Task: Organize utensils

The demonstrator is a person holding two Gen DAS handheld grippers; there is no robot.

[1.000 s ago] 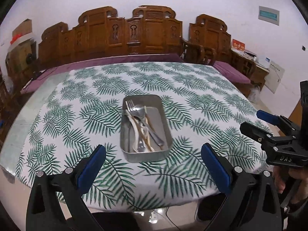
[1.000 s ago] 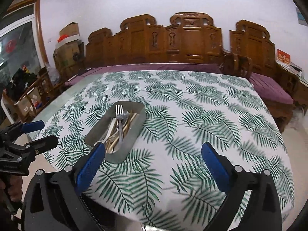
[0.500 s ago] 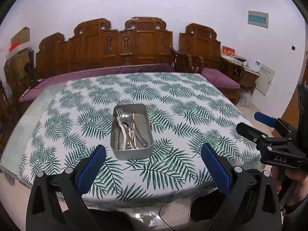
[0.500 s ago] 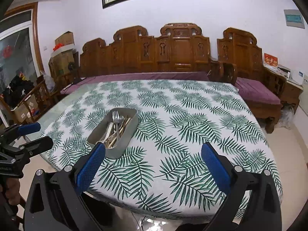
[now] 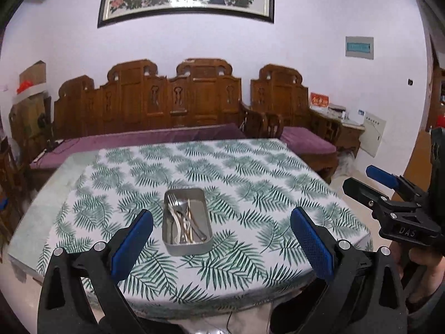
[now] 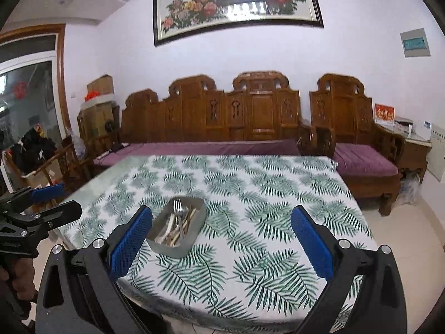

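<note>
A grey metal tray [image 5: 170, 246] sits near the front of a table with a leaf-print cloth [image 5: 250, 172]. Inside it lie a fork [image 5: 173, 201], a spoon and several pale utensils piled together. In the right wrist view the same tray [image 6: 194, 235] shows left of centre, with the fork [image 6: 178, 208] sticking up. My left gripper [image 5: 221, 240] hangs open in front of the table's near edge, holding nothing. My right gripper [image 6: 221, 240] is open too and empty. Each gripper also appears at the edge of the other's view.
A carved wooden bench with purple cushions [image 5: 155, 139] runs behind the table, and a matching armchair [image 6: 361, 164] stands at the right. Cardboard boxes [image 6: 97, 105] stack in the left corner. Tiled floor [image 6: 403, 236] lies to the right of the table.
Both grippers have pulled back and up from the table, so the tray looks smaller and farther. Both stay open. The tray and utensils have not moved.
</note>
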